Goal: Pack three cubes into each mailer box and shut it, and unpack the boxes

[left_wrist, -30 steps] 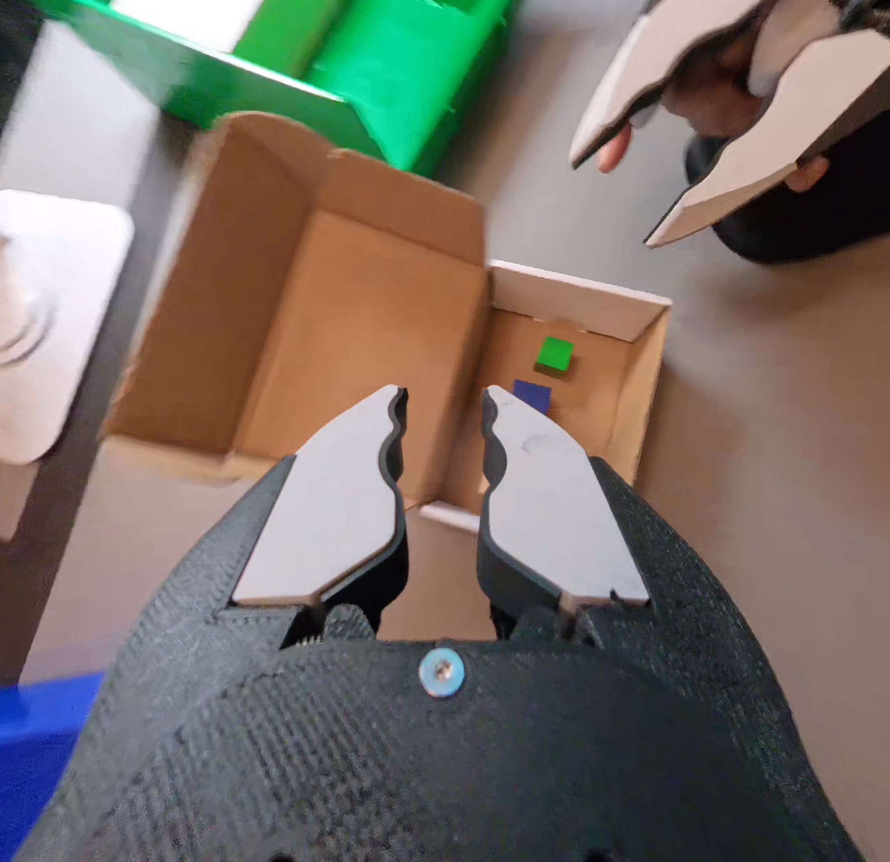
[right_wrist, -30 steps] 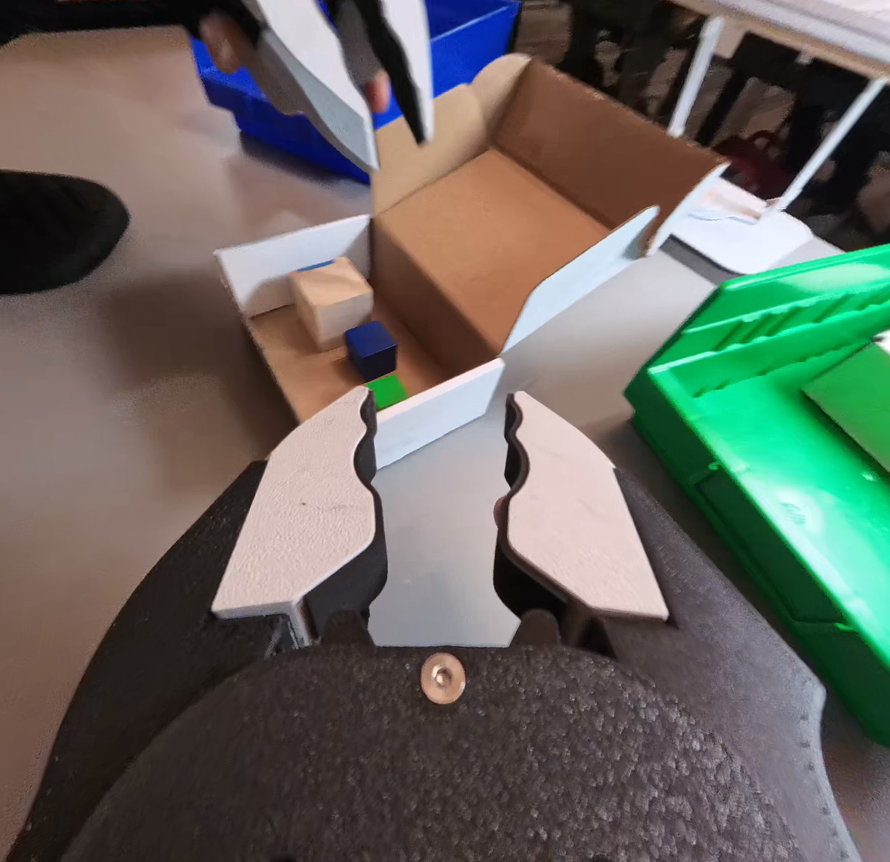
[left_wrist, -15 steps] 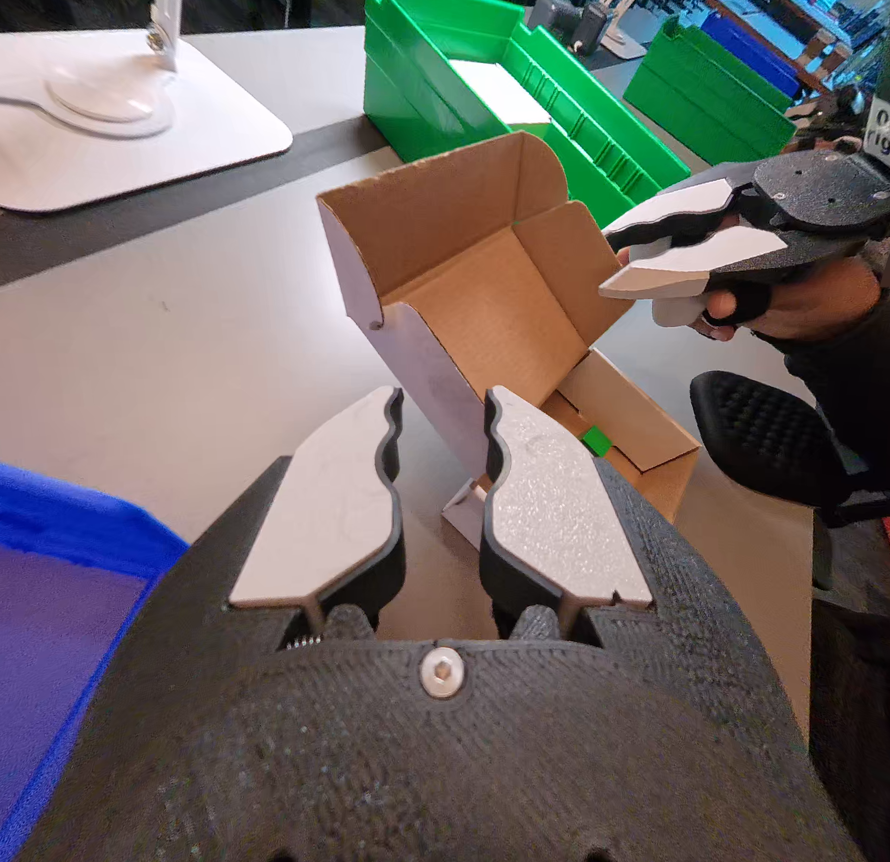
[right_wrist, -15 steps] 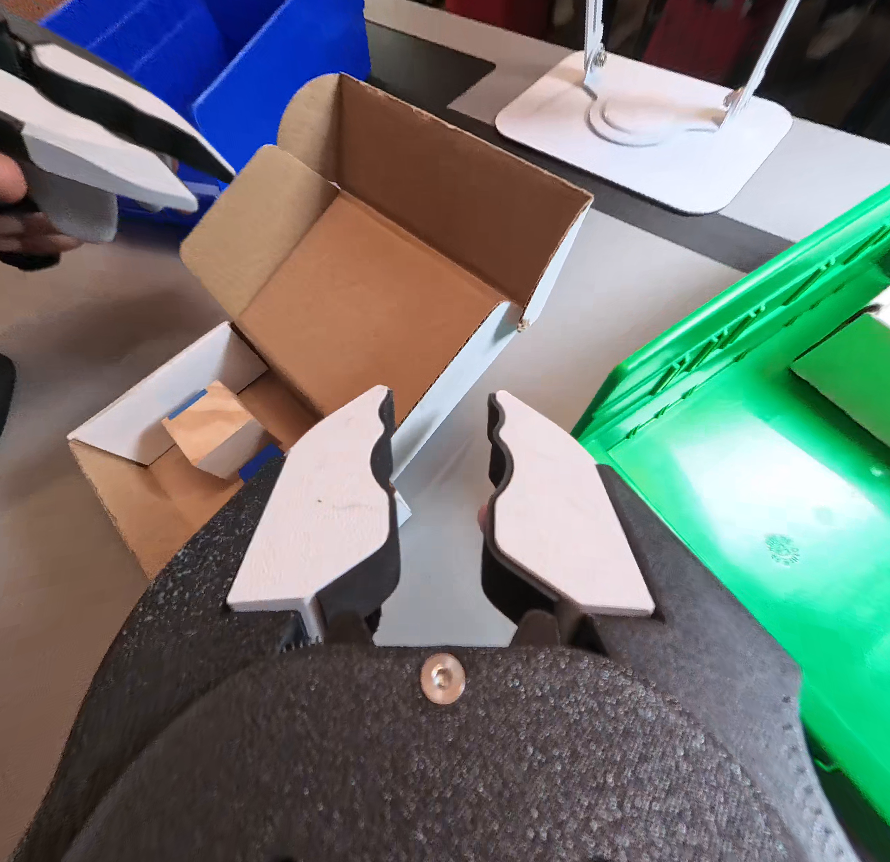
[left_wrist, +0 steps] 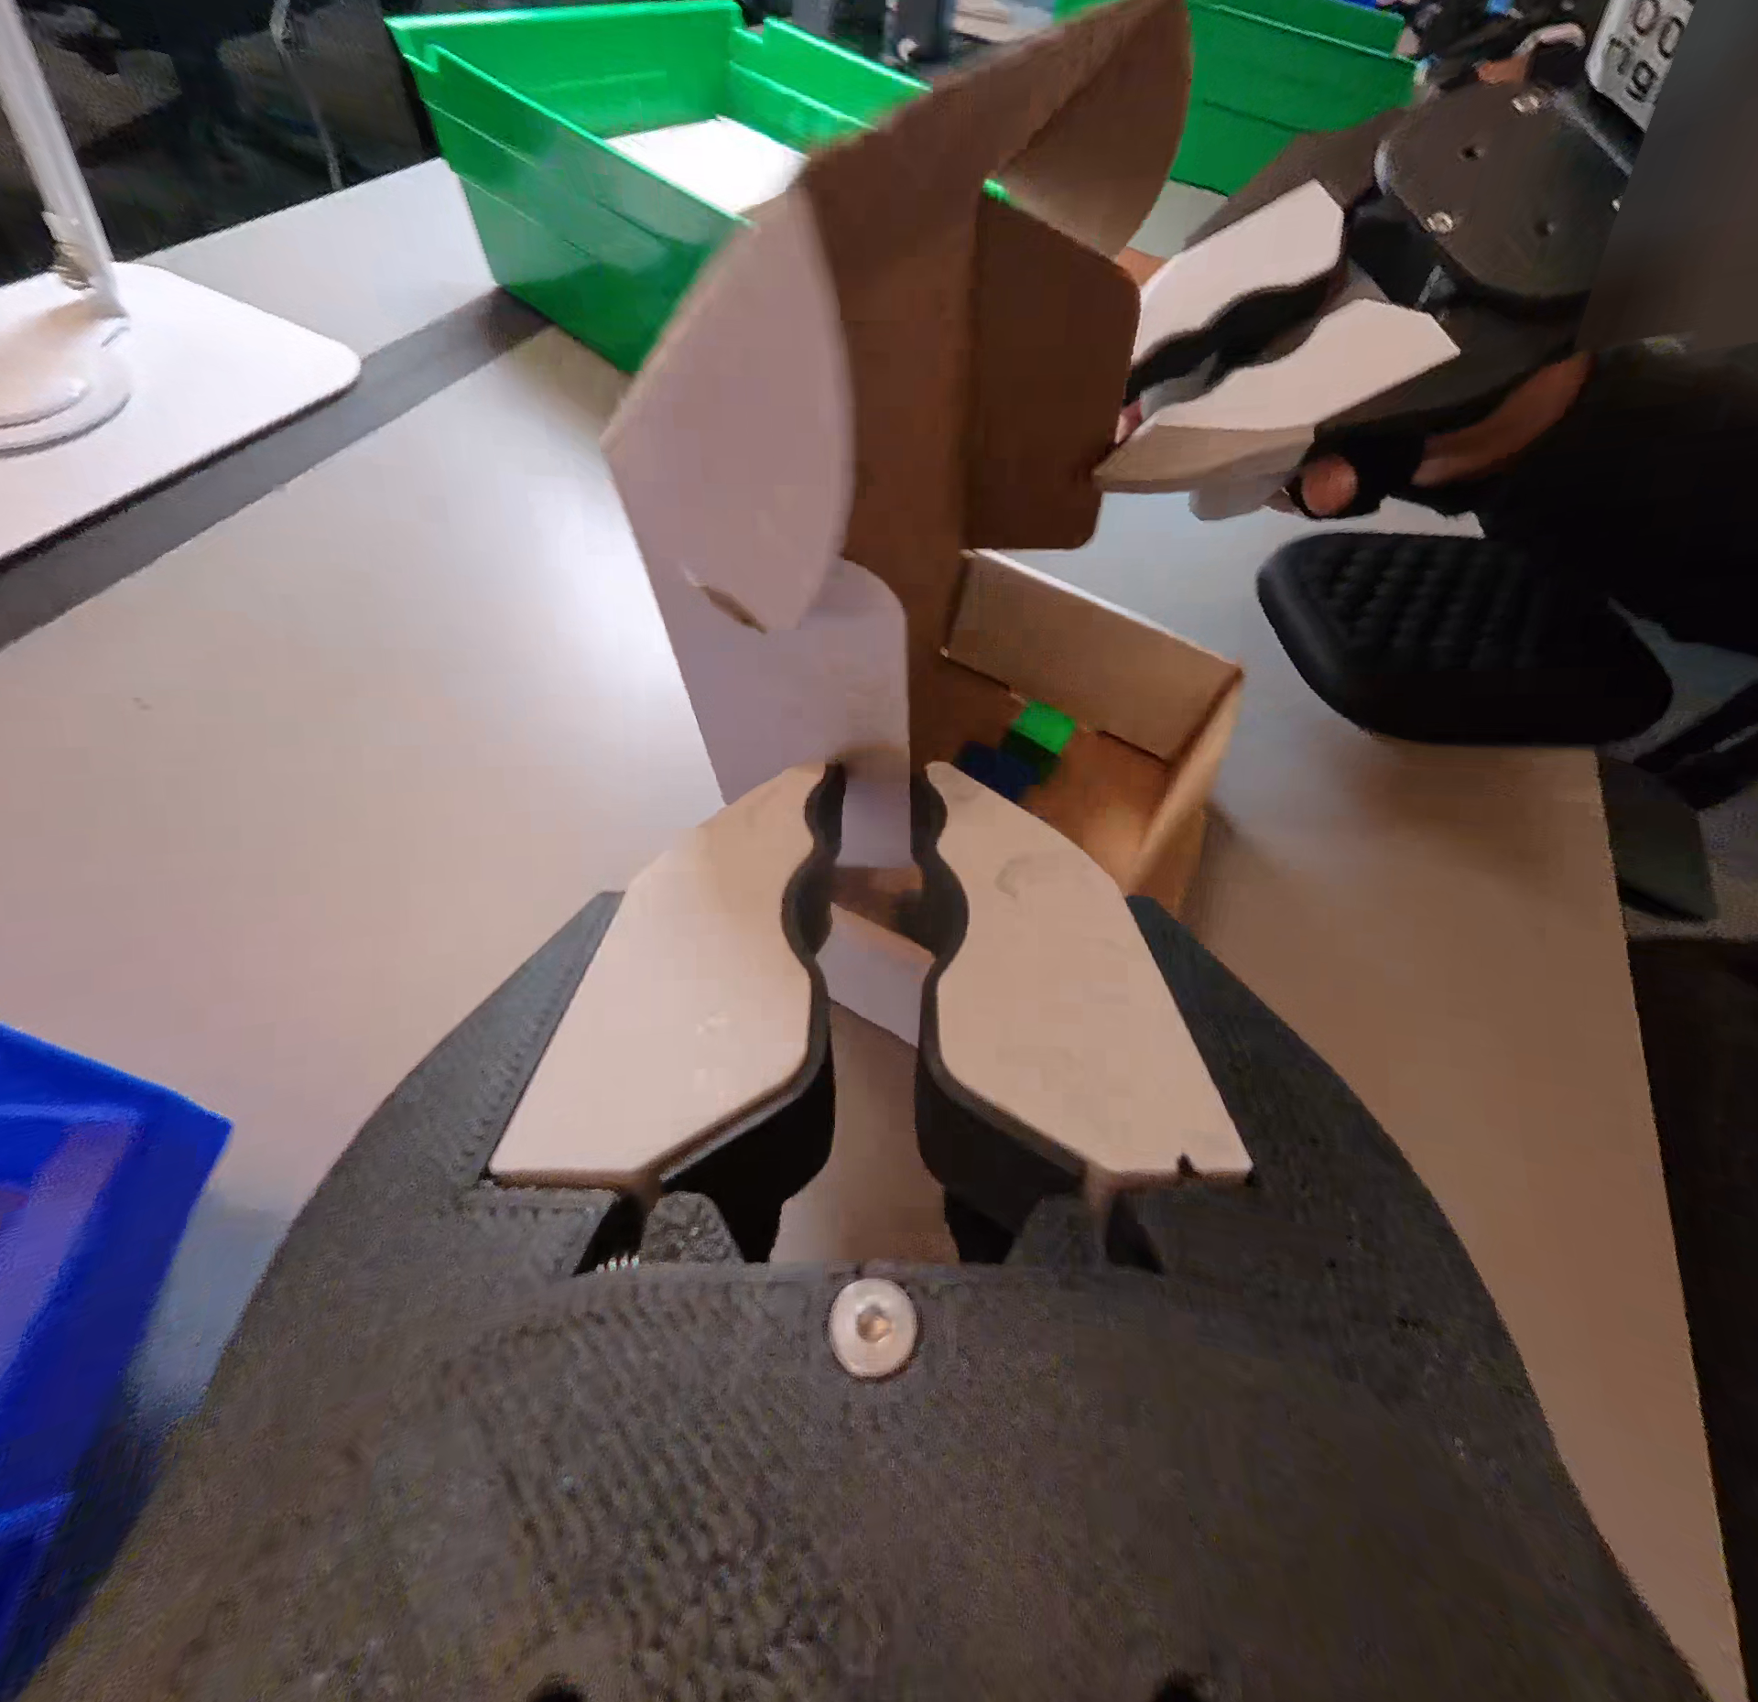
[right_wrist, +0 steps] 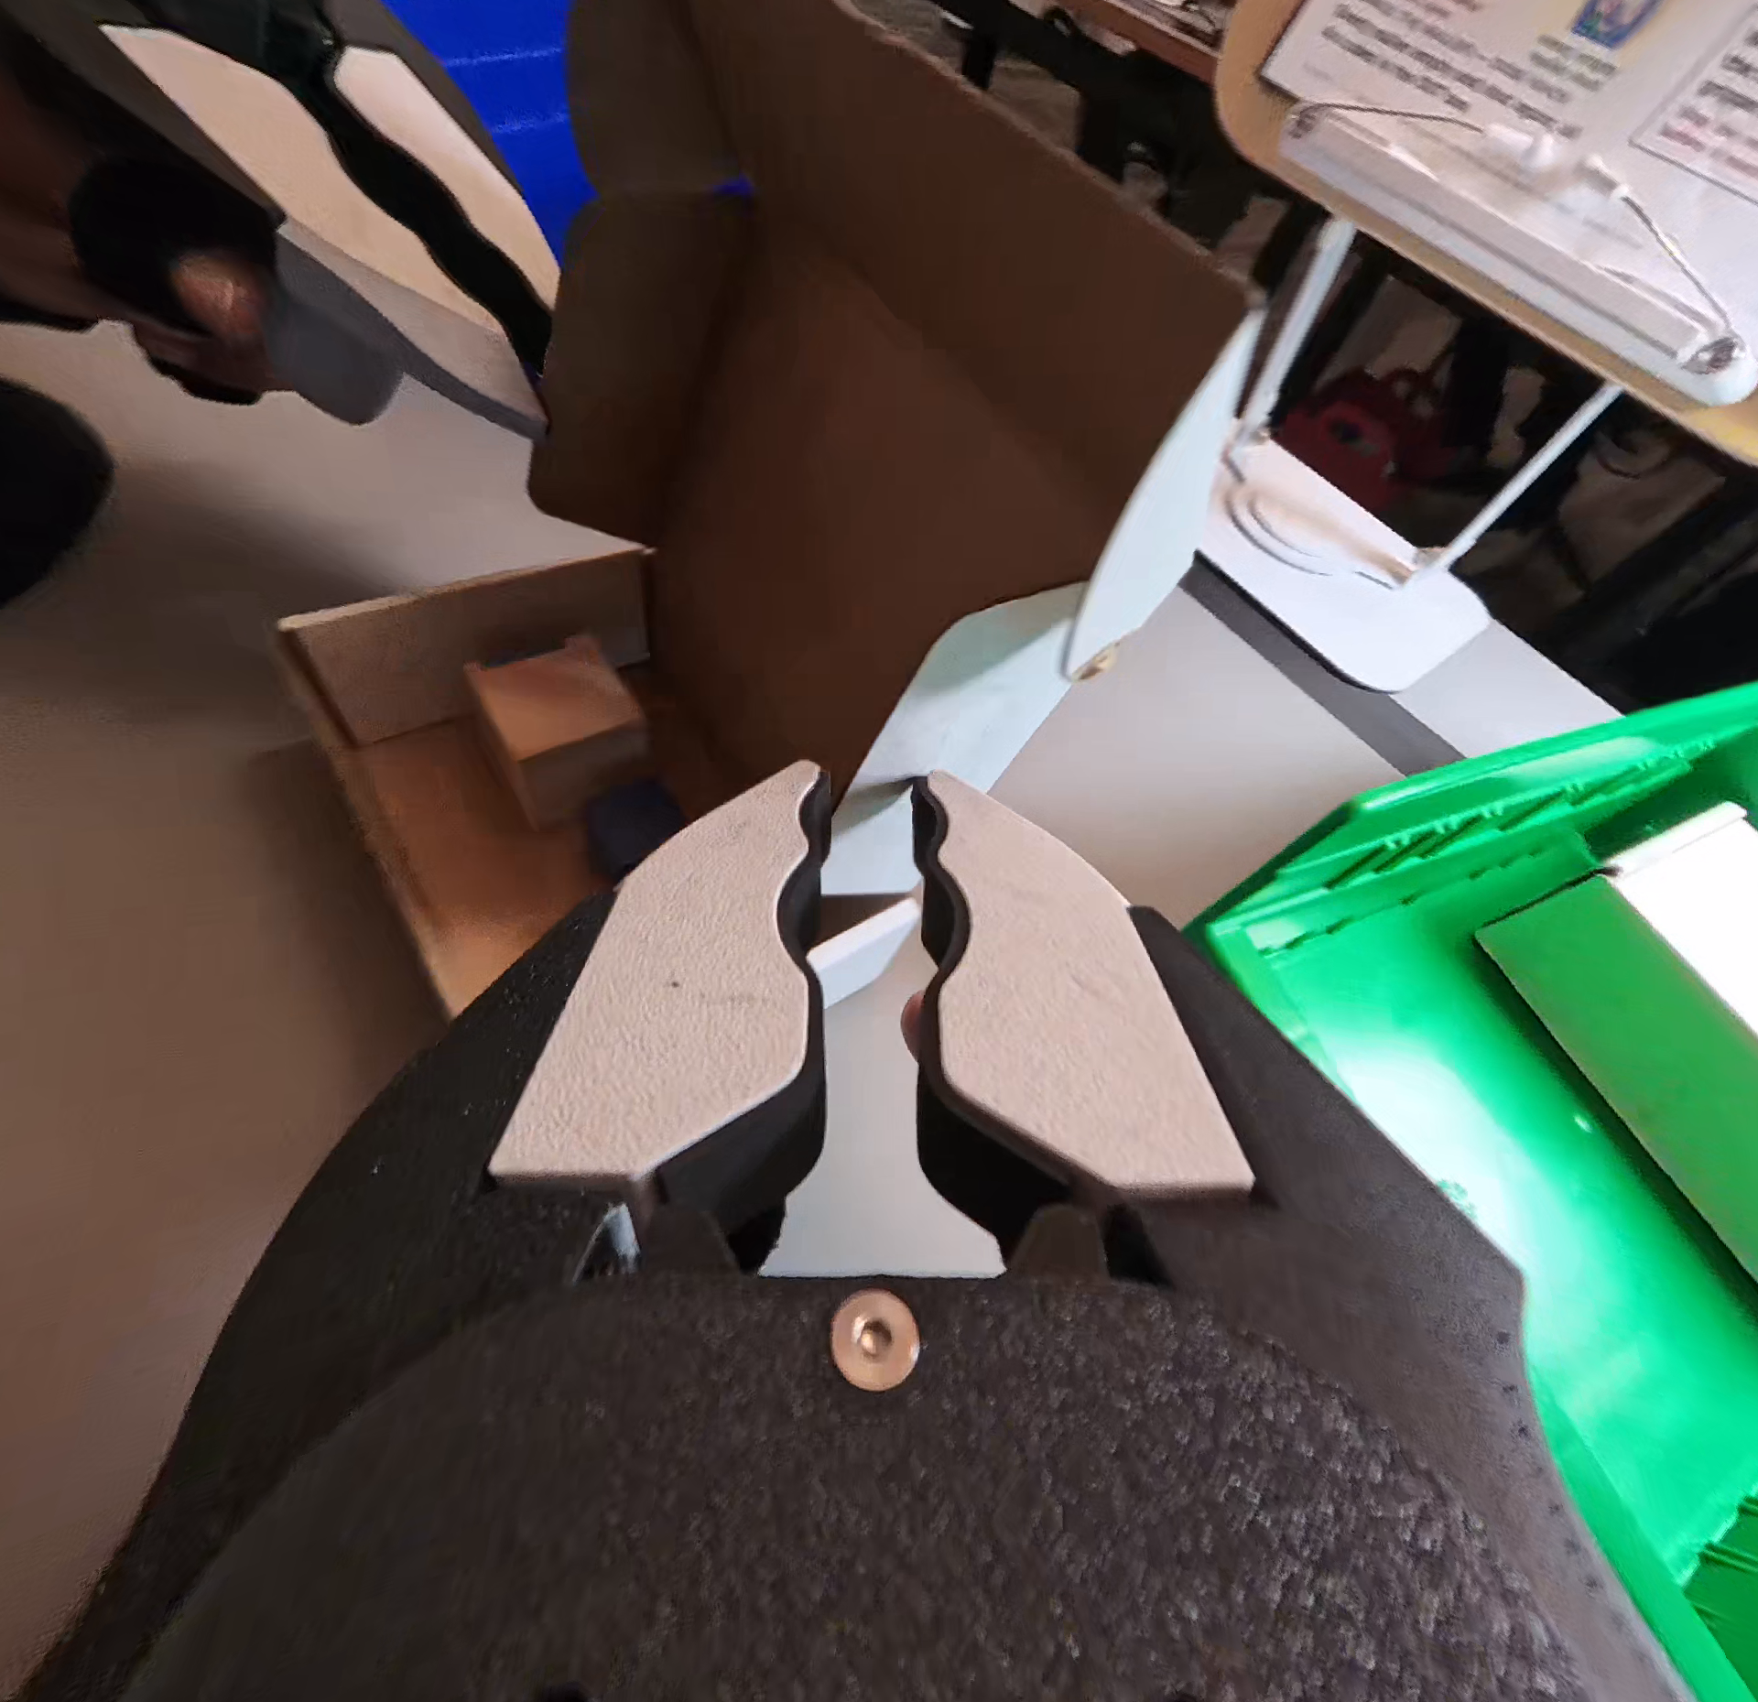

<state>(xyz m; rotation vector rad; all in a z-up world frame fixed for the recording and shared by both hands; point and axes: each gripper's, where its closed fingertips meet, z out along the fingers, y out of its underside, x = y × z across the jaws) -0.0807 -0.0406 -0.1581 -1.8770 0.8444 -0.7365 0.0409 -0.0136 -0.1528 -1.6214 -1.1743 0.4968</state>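
Observation:
A cardboard mailer box point(left_wrist: 1094, 648) stands open on the table, its lid point(left_wrist: 913, 325) raised almost upright. Inside lie a green cube point(left_wrist: 1042, 729) and a blue cube point(left_wrist: 994, 767). The right wrist view shows a wooden cube point(right_wrist: 556, 724) and the blue cube point(right_wrist: 633, 824) in the box. My left gripper point(left_wrist: 877, 791) is closed on the white near side flap of the lid. My right gripper point(right_wrist: 868, 791) is closed on the lid's opposite side flap; it also shows in the left wrist view point(left_wrist: 1123, 391). The left gripper shows in the right wrist view point(right_wrist: 533, 363).
A green bin point(left_wrist: 590, 134) stands behind the box and close to the right gripper point(right_wrist: 1522, 1086). A blue bin point(left_wrist: 76, 1276) is at the near left. A white stand base point(left_wrist: 143, 391) sits at the back, with a paper holder point(right_wrist: 1522, 87) above. A black pad point(left_wrist: 1455, 639) lies right of the box. The gap from one gripper's tips to the other's is roughly 12 centimeters. My left gripper's tips are some 8 centimeters from the wooden cube point(right_wrist: 556, 724).
Both grippers narrowed and closed on the lid's side flaps. The lid swung up from lying back to nearly upright over the box.

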